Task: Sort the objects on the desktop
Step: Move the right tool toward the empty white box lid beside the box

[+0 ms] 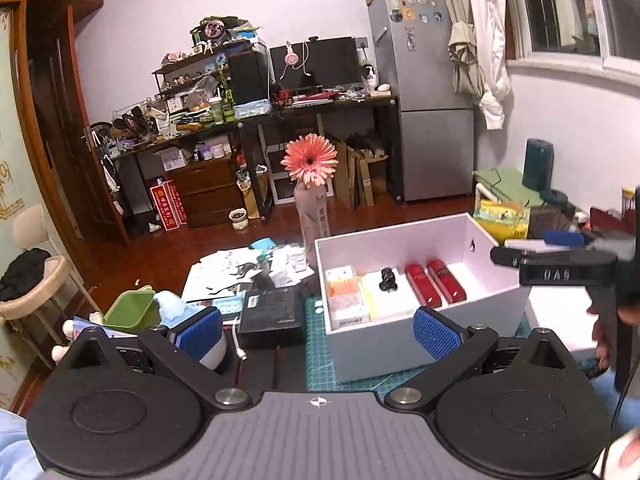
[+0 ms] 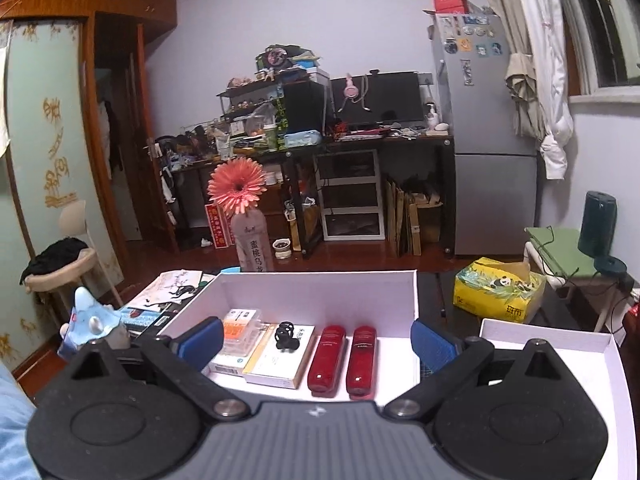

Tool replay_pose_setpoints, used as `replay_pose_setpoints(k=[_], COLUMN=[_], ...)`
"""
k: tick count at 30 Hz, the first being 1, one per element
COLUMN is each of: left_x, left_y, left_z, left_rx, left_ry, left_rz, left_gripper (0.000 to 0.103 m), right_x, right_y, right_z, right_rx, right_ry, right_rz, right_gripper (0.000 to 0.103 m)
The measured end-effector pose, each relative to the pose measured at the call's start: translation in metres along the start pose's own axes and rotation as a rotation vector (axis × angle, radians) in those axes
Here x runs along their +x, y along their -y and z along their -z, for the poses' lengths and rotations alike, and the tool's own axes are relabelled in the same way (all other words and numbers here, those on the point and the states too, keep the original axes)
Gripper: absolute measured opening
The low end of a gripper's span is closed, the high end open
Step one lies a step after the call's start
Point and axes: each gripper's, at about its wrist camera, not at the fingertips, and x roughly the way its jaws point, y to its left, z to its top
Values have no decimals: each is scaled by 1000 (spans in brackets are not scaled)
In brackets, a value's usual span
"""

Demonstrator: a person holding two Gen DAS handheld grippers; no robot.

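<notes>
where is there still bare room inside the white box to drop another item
Bare floor lies right of the two red cases, up to the white box right wall, plus a strip along its back wall. The left half is crowded with small boxes.

White box [image 2: 320, 288]: two red tubes [image 2: 327, 360] side by side, one small black figure [image 2: 286, 336], one flat cream pack [image 2: 280, 364] under it, one orange-and-white pack [image 2: 240, 328] stacked on another. One lid [image 2: 560, 344] beside the box. One bottle [image 2: 251, 240] with one pink flower [image 2: 237, 189]. One yellow tissue pack [image 2: 498, 288]. One green tub [image 1: 130, 312].
</notes>
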Motion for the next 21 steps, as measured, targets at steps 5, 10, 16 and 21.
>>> replay_pose_setpoints(k=[5,10,16,21], left_x=[6,12,25,27], left_y=[6,9,13,14], left_z=[-13,-26,-40,-44], left_rx=[-34,-62,-61,-39], left_ry=[13,26,38,106], left_rz=[-5,10,21,67], left_gripper=[103,103,103,103], right_x=[3,6,7,8], right_y=[5,7,6,3], right_z=[0,0,0,0], right_rx=[28,45,23,-10], right_ry=[-8,-33,-22,-11], right_rz=[31,51,97,123], right_gripper=[100,100,100,100])
